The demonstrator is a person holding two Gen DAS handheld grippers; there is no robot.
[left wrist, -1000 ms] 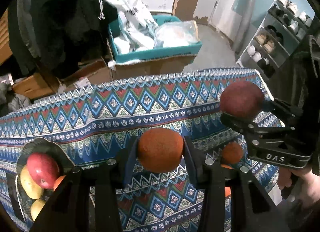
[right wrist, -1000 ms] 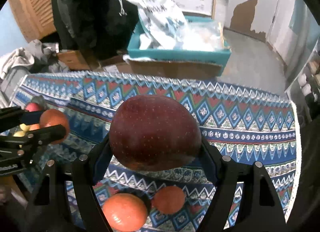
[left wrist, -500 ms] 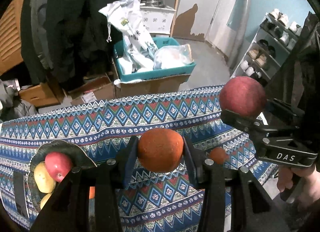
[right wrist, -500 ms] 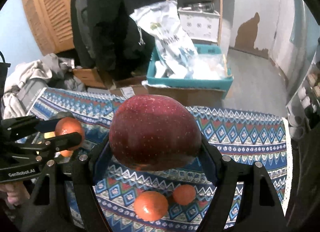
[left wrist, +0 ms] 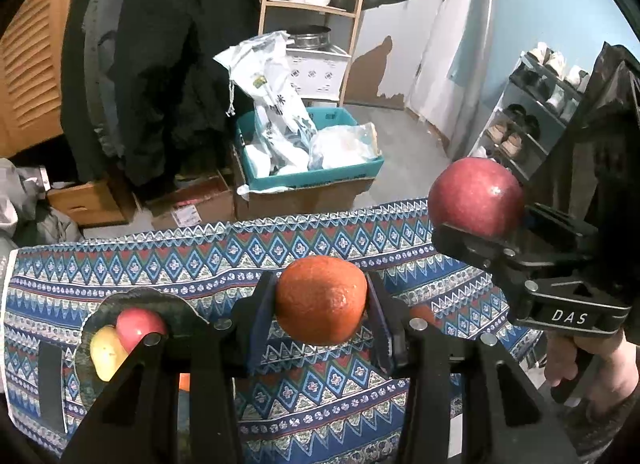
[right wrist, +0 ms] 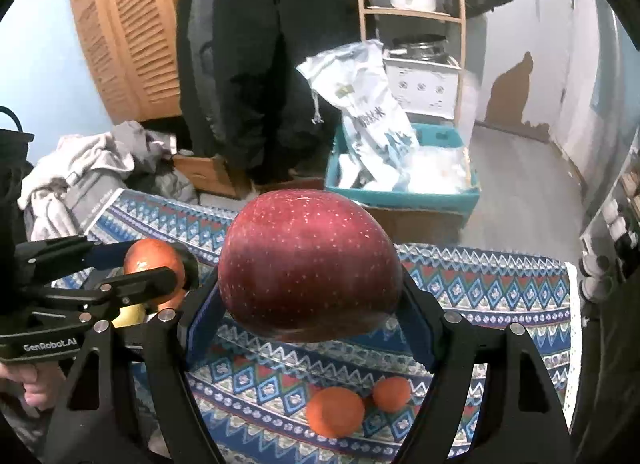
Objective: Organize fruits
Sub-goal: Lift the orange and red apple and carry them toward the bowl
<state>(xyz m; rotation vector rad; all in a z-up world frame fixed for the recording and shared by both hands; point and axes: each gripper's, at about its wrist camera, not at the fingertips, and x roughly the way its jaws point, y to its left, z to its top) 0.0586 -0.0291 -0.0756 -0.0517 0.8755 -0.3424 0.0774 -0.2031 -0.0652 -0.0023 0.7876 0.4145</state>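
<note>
We are lifting both fruits higher off the cloth (left wrist: 328, 404) now, left gripper (left wrist: 321, 306) squeezing the orange (left wrist: 321, 300), right gripper (right wrist: 310, 276) squeezing the red apple (right wrist: 310, 264), heading for the bowl (left wrist: 90, 314) at lower left.

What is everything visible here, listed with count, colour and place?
orange: one, in the left tongs
red apple: one, in the right tongs
loose oranges: two, on the cloth
patterned tablecloth: one, blue, covering the table
dark bowl: one, left; holds a red apple and yellow fruit
teal crate: one, on cardboard, holding bags
wooden shelf: one, with pots
shoe rack: one, right
person's hand: gripping the right handle
</note>
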